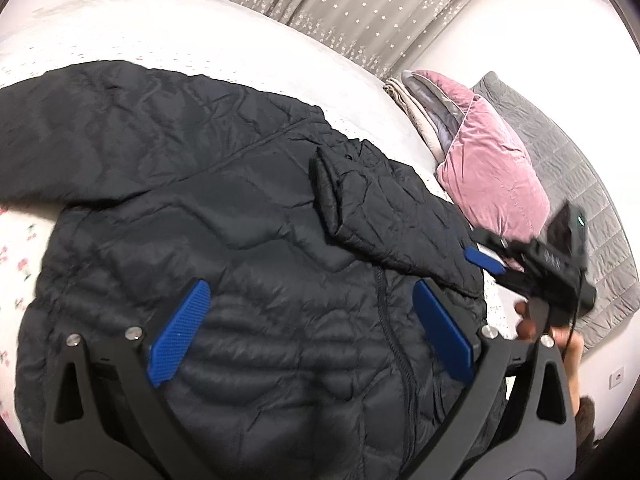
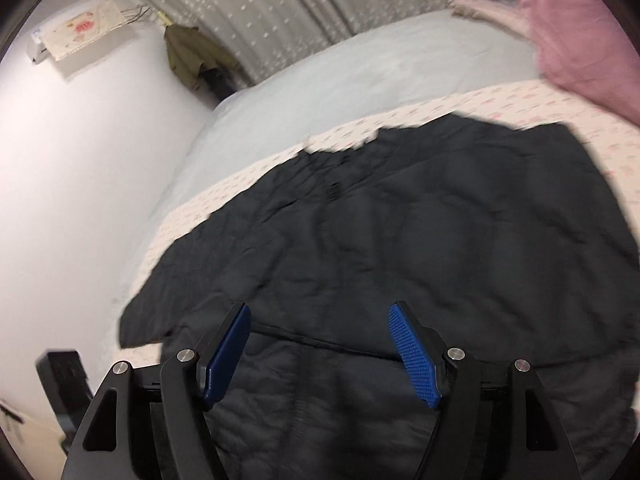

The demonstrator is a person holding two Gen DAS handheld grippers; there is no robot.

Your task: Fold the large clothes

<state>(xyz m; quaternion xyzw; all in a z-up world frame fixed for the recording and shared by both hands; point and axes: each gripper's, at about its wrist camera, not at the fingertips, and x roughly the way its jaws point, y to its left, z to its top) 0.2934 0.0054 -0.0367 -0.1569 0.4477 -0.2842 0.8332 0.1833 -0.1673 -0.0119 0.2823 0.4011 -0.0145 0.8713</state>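
The black quilted jacket (image 1: 224, 216) lies spread on the bed (image 1: 168, 28), zipper up, one sleeve (image 1: 360, 200) folded across its chest toward the pink pillow (image 1: 488, 168). Its long axis runs away from both grippers, hem nearest them. The left gripper (image 1: 308, 332) hovers over the hem, jaws spread and empty. The right gripper (image 2: 320, 356), nearer the pillow-side edge, also has its jaws apart, holding nothing. The fabric looks puffy and creased.
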